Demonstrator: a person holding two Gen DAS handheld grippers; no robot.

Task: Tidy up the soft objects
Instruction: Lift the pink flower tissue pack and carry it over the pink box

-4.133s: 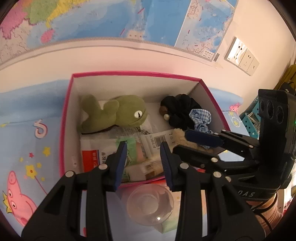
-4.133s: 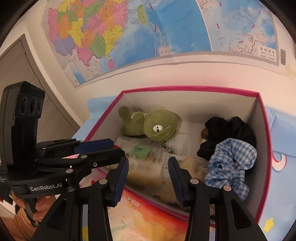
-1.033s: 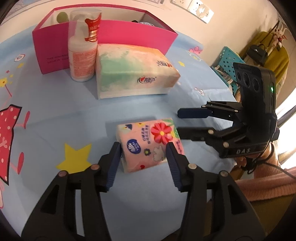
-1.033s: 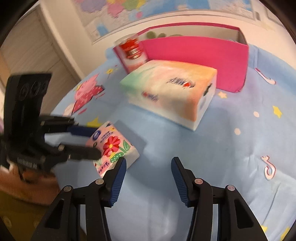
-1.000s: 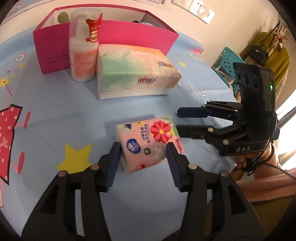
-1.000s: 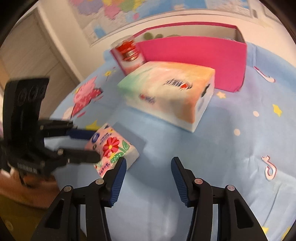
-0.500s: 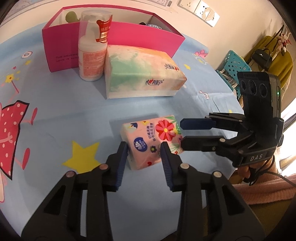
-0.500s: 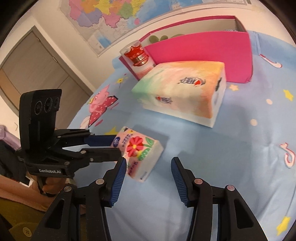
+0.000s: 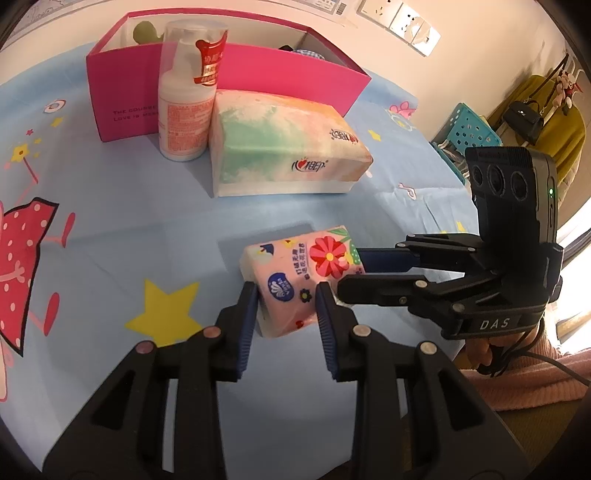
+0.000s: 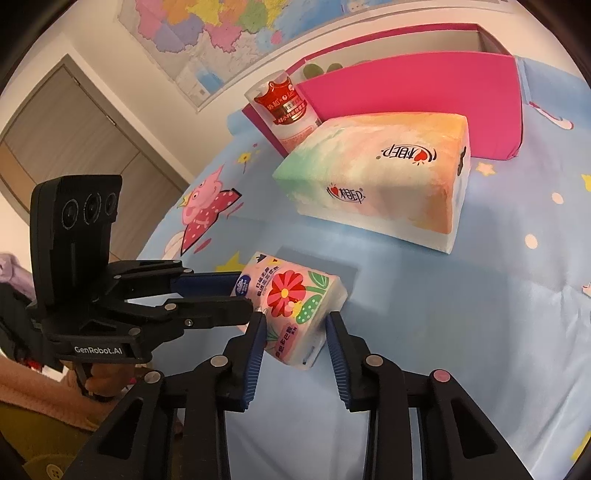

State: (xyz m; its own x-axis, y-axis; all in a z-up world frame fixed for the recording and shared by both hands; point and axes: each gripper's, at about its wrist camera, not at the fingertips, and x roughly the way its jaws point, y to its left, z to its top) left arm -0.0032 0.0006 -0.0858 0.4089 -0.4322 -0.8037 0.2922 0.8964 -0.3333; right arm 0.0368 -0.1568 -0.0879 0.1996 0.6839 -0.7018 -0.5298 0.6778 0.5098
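A small pink tissue pack with a red flower (image 9: 295, 284) (image 10: 291, 295) lies on the blue cartoon tablecloth. My left gripper (image 9: 286, 295) is shut on its near end, pads pressing both sides. My right gripper (image 10: 293, 328) straddles the pack's other end with its jaws close around it, one pad touching, a small gap at the other. A large pastel tissue box (image 9: 284, 147) (image 10: 380, 173) lies beyond. The pink box (image 9: 229, 59) (image 10: 424, 74) behind it holds a green plush and fabric items, mostly hidden.
A white pump bottle with a red label (image 9: 188, 88) (image 10: 288, 107) stands against the pink box's front. A teal basket (image 9: 469, 133) and yellow clothing sit off the table's right. A map and wall sockets (image 9: 402, 22) are behind.
Both grippers came down from the pink box to the small tissue pack. In the last half second the left jaws closed onto it and the right gripper moved in around its other end.
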